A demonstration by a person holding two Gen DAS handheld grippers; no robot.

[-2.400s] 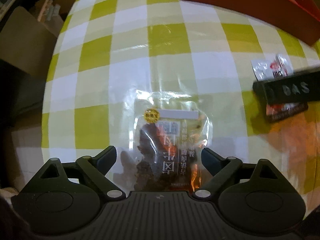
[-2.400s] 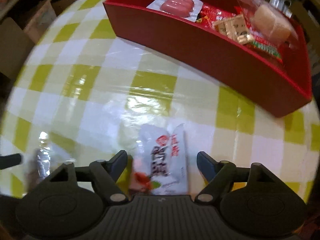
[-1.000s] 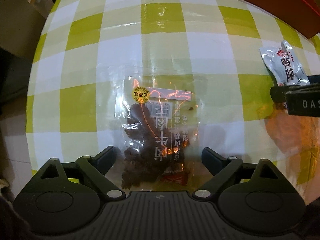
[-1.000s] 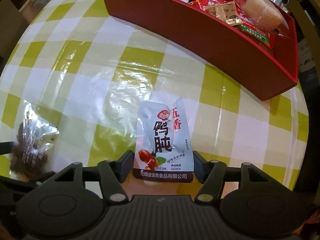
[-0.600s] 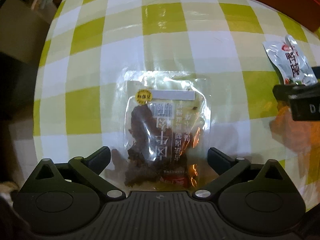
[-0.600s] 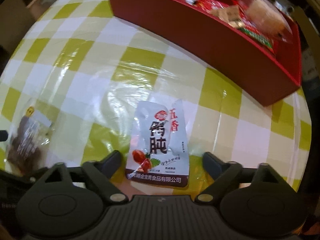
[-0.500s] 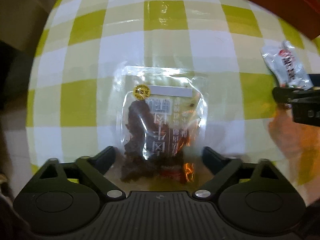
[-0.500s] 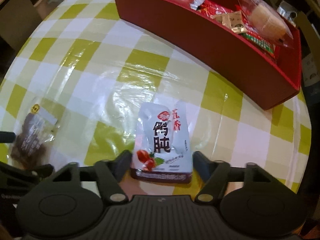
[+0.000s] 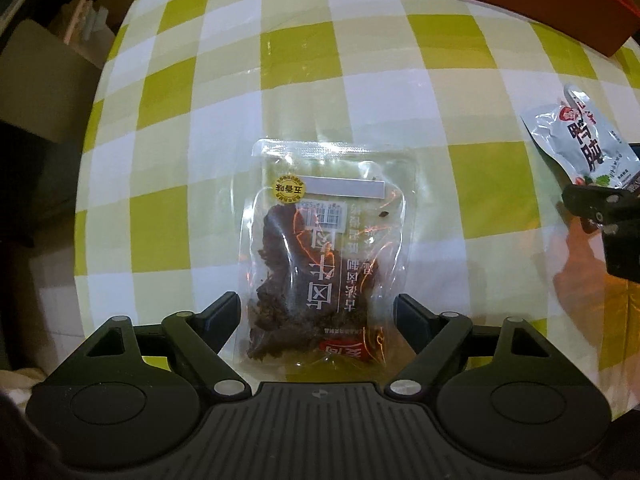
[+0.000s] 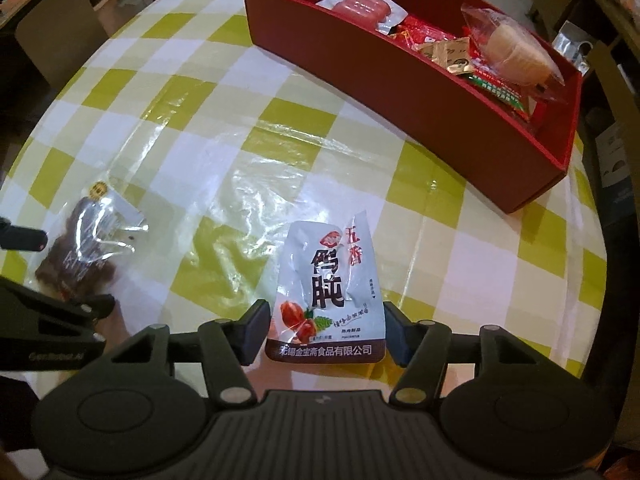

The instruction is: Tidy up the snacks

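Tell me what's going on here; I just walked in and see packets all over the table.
A person is sorting snacks with a claw in each hand. The left claw has been closing around a clear packet of dark dried meat, its pads not quite pressing yet. The right claw has just closed on a silver duck gizzard pouch. Both packets lie on the checked tablecloth; the red box already holds other snacks.
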